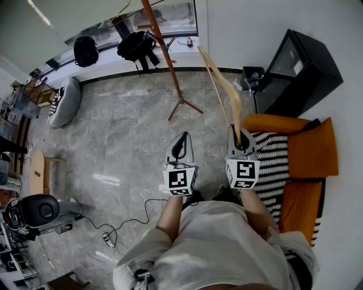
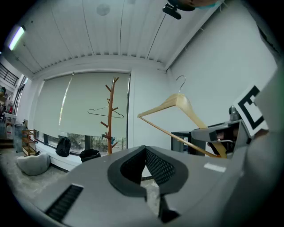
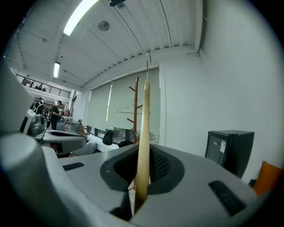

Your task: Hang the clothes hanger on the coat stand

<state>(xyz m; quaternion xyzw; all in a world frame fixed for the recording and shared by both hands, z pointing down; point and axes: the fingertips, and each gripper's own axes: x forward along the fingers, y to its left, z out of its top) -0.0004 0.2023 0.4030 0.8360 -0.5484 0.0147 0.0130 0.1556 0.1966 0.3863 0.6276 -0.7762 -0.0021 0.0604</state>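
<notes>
**Hanger's grabbed, not hung yet**

The right gripper (image 3: 141, 181) is pinching the wooden clothes hanger (image 3: 143, 128) by one end of its frame, with the hook up top and out ahead of the jaws. The left gripper (image 2: 146, 177) is pressed together on nothing, just beside the right one. The coat stand (image 1: 165, 51) is well ahead of both, across open floor. So I'd say the grab is done, and the carry over and the hooking are still left.

You are standing on a grey tiled floor (image 1: 125, 141), and a black cabinet (image 1: 295, 71) is sitting against the white wall (image 1: 244, 28) beside an orange sofa (image 1: 309, 156). Ahead, a pale blind (image 2: 75, 106) is covering most of the window (image 1: 181, 17), while a ceiling strip light (image 3: 80, 15) is glowing.
</notes>
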